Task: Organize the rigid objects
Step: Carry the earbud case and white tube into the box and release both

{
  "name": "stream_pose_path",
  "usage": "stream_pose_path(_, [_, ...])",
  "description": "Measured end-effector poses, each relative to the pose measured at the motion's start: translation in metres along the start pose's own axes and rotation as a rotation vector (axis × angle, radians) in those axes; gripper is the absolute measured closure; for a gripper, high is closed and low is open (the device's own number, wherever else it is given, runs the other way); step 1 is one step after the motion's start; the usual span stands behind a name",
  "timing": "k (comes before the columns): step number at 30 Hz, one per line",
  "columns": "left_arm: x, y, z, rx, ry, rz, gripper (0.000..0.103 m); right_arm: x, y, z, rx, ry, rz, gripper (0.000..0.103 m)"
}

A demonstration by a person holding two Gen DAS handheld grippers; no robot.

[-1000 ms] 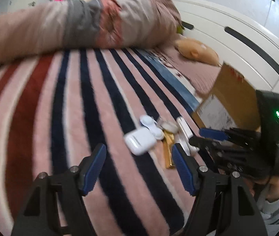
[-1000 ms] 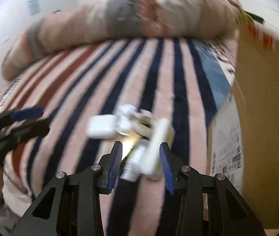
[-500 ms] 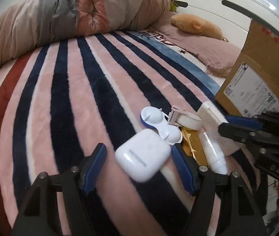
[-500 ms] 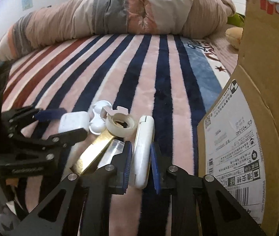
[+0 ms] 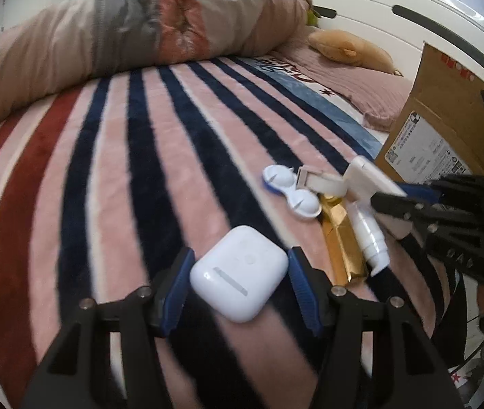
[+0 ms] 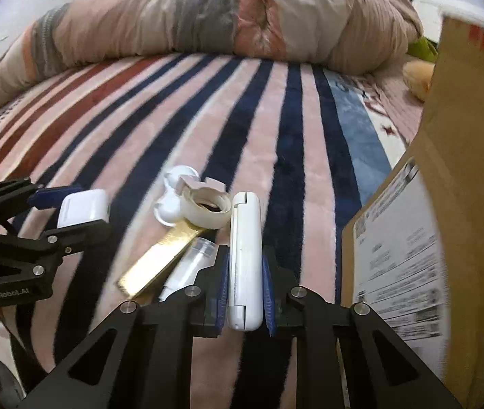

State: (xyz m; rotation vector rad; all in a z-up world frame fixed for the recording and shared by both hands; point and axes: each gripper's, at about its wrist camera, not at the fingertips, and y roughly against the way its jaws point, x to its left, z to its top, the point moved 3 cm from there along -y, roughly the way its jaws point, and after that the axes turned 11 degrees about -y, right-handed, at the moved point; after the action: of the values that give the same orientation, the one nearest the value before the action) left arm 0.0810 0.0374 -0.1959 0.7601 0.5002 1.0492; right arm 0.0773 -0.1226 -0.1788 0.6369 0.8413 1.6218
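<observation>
Bedding: plush striped blanket (image 5: 112, 177) in pink, navy and dark red covers the bed; a puffy quilted duvet (image 6: 208, 17) is heaped along its far edge.
Earbud case: smooth, glossy white plastic with rounded corners (image 5: 238, 272), lying on the blanket between the left gripper (image 5: 238, 283) fingers.
Left fingers: blue-padded, set at the case's two sides, touching or nearly so; a firm clamp cannot be told.
Flat white case: long, hinged, hard-shelled (image 6: 245, 259), standing on edge.
Right fingers: right gripper (image 6: 244, 293) closed narrow on the flat white case, ribbed blue pads against both faces.
Pile: between the two grippers lie a white double-cup lens case (image 5: 289, 194), a white tape ring (image 6: 208, 206), a shiny gold bar (image 6: 160, 262) and a translucent white tube (image 5: 368, 235), touching one another.
Box: brown cardboard (image 6: 446, 187) just right of the pile, with a white printed shipping label; its text is too blurred to read.
Writing: "GenRobot.AI" on the left gripper's black frame.
</observation>
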Motion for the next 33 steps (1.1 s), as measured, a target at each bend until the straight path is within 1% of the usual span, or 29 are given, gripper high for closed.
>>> stream_pose_path(3, [0.005, 0.01, -0.008, 0.004, 0.013, 0.037, 0.05, 0.006, 0.013, 0.003, -0.025, 0.008, 0.035, 0.09])
stream_pose_path(5, [0.009, 0.018, -0.01, -0.003, 0.032, 0.037, 0.05, 0.011, 0.029, 0.006, -0.049, 0.013, 0.082, 0.09])
stream_pose_path(7, [0.011, 0.031, -0.008, -0.032, 0.041, 0.036, 0.05, 0.016, 0.045, 0.009, -0.078, 0.018, 0.121, 0.09])
stream_pose_path(8, [0.01, 0.04, -0.005, -0.05, 0.039, 0.04, 0.05, 0.018, 0.058, 0.014, -0.104, 0.021, 0.151, 0.09])
stream_pose_path(11, [0.005, 0.064, 0.008, -0.101, 0.02, 0.056, 0.05, 0.021, 0.087, 0.023, -0.162, 0.033, 0.194, 0.09])
stream_pose_path(14, [-0.007, 0.091, 0.027, -0.161, -0.014, 0.06, 0.05, 0.018, 0.117, 0.032, -0.221, 0.048, 0.218, 0.09])
stream_pose_path(16, [-0.019, 0.109, 0.043, -0.204, -0.048, 0.061, 0.05, 0.009, 0.136, 0.037, -0.257, 0.041, 0.238, 0.09])
stream_pose_path(19, [-0.039, 0.13, 0.067, -0.262, -0.085, 0.021, 0.05, -0.015, 0.163, 0.043, -0.311, 0.002, 0.25, 0.09])
stream_pose_path(23, [-0.077, 0.145, 0.107, -0.316, -0.15, -0.035, 0.05, -0.066, 0.195, 0.044, -0.373, -0.068, 0.211, 0.09])
stream_pose_path(25, [-0.101, 0.145, 0.129, -0.331, -0.186, -0.089, 0.05, -0.094, 0.202, 0.042, -0.381, -0.104, 0.184, 0.09])
stream_pose_path(26, [-0.115, 0.143, 0.141, -0.331, -0.205, -0.116, 0.05, -0.11, 0.203, 0.039, -0.378, -0.122, 0.168, 0.09])
stream_pose_path(28, [-0.142, 0.138, 0.156, -0.327, -0.241, -0.141, 0.05, -0.133, 0.202, 0.033, -0.369, -0.151, 0.139, 0.09])
stream_pose_path(30, [-0.167, 0.13, 0.17, -0.313, -0.281, -0.174, 0.05, -0.159, 0.194, 0.027, -0.336, -0.183, 0.106, 0.09])
stream_pose_path(31, [-0.179, 0.124, 0.177, -0.301, -0.298, -0.199, 0.05, -0.168, 0.189, 0.025, -0.322, -0.189, 0.096, 0.09])
stream_pose_path(33, [-0.202, 0.111, 0.186, -0.267, -0.33, -0.221, 0.05, -0.184, 0.177, 0.018, -0.291, -0.201, 0.079, 0.09])
